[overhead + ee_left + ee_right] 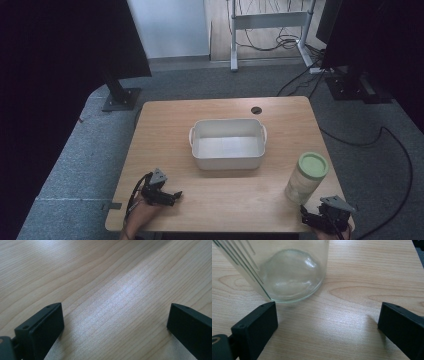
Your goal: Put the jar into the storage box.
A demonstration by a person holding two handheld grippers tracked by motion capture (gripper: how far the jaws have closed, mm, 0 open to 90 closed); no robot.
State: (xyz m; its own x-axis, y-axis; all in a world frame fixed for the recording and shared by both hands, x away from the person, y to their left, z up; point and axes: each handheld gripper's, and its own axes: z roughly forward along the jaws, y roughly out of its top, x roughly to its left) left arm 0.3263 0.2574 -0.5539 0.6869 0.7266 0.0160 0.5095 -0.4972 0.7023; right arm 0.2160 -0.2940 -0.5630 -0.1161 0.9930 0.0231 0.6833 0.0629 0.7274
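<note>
We have the right tool (314, 218) at the near right corner of the worktop (225, 200), released, jaws spread wide with nothing between them. The glass jar (305, 178) with the pale green lid (313, 164) stands upright just ahead of it; in the right gripper view the jar base (289, 277) sits just past the left jaw and off to that side, not between the jaws, so we judge the approach is lined up only roughly and needs a shift toward the jar before closing. Jar looks empty, clear glass, so expect a slick, round grip; squeezing low on the body should keep it from tipping. Left tool (170, 196) rests at the near left of the worktop, also released, jaws apart over bare wood in the left gripper view (115, 322), well apart from everything, probably parked to stay out of the way. White tub (228, 161) sits mid-worktop, empty, handles at both ends, open side up, between the two tools and farther back; we read it as the likely drop spot for the jar. No contact with the jar yet.
</note>
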